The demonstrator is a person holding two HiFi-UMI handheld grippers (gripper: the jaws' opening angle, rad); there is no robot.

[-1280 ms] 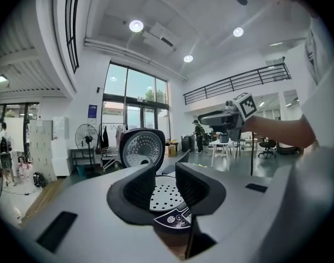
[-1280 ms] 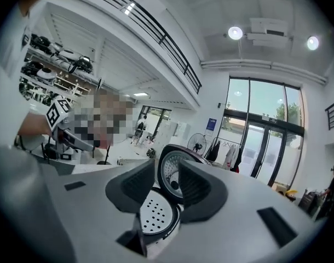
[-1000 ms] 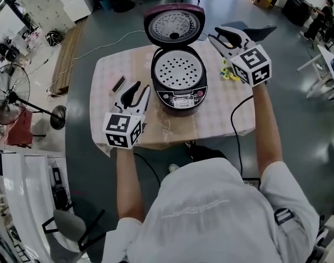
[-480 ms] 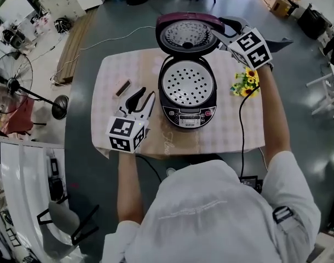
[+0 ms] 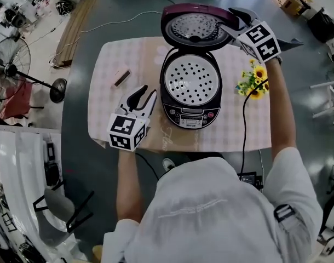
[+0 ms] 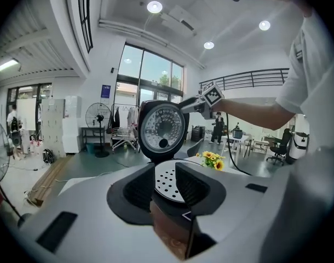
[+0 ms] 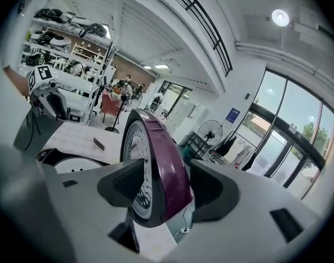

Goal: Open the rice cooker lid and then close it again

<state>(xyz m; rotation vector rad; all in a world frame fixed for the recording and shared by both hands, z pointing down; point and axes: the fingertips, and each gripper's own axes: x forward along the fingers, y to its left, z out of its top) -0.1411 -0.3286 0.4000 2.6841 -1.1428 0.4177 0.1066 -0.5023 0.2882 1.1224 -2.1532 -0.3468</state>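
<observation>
The rice cooker [image 5: 190, 86] stands open on the checked table, its perforated inner plate showing. Its purple lid [image 5: 195, 27] stands upright at the back. My right gripper [image 5: 231, 23] is at the lid's right edge with its jaws opening. In the right gripper view the lid's rim [image 7: 161, 169] sits between the two fingers of the right gripper [image 7: 167, 185], with a gap on the outer side. My left gripper [image 5: 144, 96] rests low over the table left of the cooker, open and holding nothing. It points at the cooker [image 6: 166, 181] and the lid [image 6: 162, 129].
Yellow flowers [image 5: 253, 81] lie right of the cooker, beside a black power cord [image 5: 245, 125] that runs off the front edge. A small brown bar [image 5: 121, 78] lies on the cloth [image 5: 107, 64] at the left. A floor fan [image 5: 13, 75] stands beyond the table's left side.
My right gripper has moved left from beside the cooker onto the upright lid's rim, and its jaws have spread. My left gripper has sunk a little toward the table.
</observation>
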